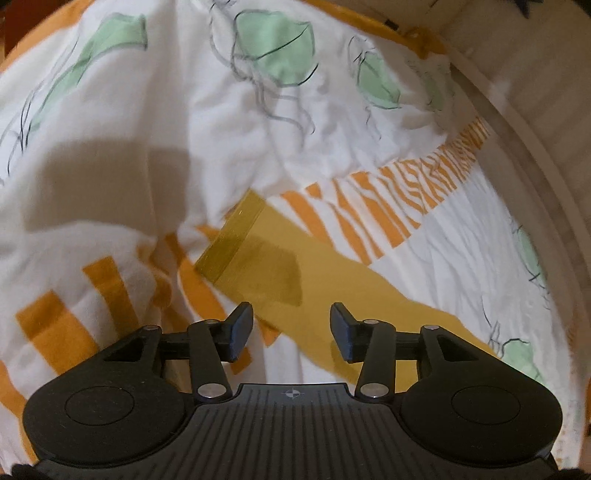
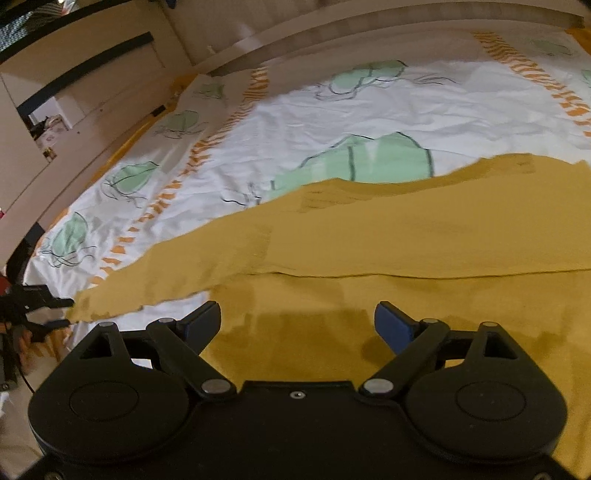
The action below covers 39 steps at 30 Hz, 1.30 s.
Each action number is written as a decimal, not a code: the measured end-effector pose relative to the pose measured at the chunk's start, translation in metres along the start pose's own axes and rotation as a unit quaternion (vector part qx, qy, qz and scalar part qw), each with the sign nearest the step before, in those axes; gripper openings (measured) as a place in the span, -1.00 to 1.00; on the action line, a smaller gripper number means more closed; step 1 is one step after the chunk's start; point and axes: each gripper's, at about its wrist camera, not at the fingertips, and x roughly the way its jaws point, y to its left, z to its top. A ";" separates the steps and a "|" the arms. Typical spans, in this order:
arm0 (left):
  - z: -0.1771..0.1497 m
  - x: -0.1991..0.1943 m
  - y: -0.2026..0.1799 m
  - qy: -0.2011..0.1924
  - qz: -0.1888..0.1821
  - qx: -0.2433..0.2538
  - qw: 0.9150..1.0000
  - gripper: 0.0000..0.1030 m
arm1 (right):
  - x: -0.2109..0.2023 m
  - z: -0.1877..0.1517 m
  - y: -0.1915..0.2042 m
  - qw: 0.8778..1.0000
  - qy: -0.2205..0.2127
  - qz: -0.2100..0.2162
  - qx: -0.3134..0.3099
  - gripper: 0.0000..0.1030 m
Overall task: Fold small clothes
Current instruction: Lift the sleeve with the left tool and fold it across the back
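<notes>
A yellow top (image 2: 406, 236) lies on a bed cover (image 2: 295, 110). The bed cover is white with green blobs, thin dark scribbles and orange stripes. The top is the landmark here.

From the right wrist view, the body of the top fills the near and right part of the bed cover. One fold line runs across it from side to side. A long sleeve (image 2: 155, 273) stretches out to the left of the body and gets thinner toward its end. The right gripper (image 2: 297, 325) hangs just above the near part of the top. Its jaws are wide apart and hold nothing. Their shadow falls on the cloth under them. At the far left end of the sleeve, the left gripper (image 2: 70, 312) shows as a small dark shape right by the sleeve's tip.

From the left wrist view, the sleeve (image 1: 295, 273) lies slanted on the bed cover (image 1: 184, 129), with its ribbed cuff (image 1: 231, 236) at the far end. The left gripper (image 1: 291, 328) sits over the sleeve, below the cuff. Its jaws are apart, one on each side of the sleeve, and they hold nothing.

Past the bed cover, beyond the top, runs a pale bed frame (image 2: 332, 26).
</notes>
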 end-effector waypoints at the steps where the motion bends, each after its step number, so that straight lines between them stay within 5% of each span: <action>1: 0.000 0.001 0.000 0.004 0.002 0.002 1.000 -0.12 | 0.001 0.001 0.003 1.000 0.000 0.003 -0.002 0.78; 9: 0.005 0.024 0.005 0.011 0.005 -0.027 1.000 -0.10 | 0.005 0.003 0.015 1.000 0.003 0.013 -0.018 0.78; 18: 0.010 0.039 0.009 -0.036 -0.014 -0.063 0.997 -0.14 | 0.007 0.001 0.009 1.000 0.007 0.005 -0.008 0.78; 20: 0.009 0.037 0.003 -0.045 -0.003 -0.054 0.998 -0.60 | 0.006 0.000 0.007 1.000 0.008 0.001 -0.008 0.78; 25: 0.005 0.030 -0.015 -0.057 -0.027 -0.041 0.997 -0.86 | 0.003 -0.001 -0.003 1.000 0.010 -0.003 -0.003 0.78; 32: -0.011 0.015 -0.075 -0.072 -0.069 0.026 0.995 -0.87 | -0.004 -0.003 -0.019 1.000 0.011 -0.013 0.009 0.78; 39: -0.049 0.012 -0.156 -0.039 -0.129 0.117 0.984 -0.87 | -0.012 -0.002 -0.032 1.000 0.009 -0.021 0.017 0.78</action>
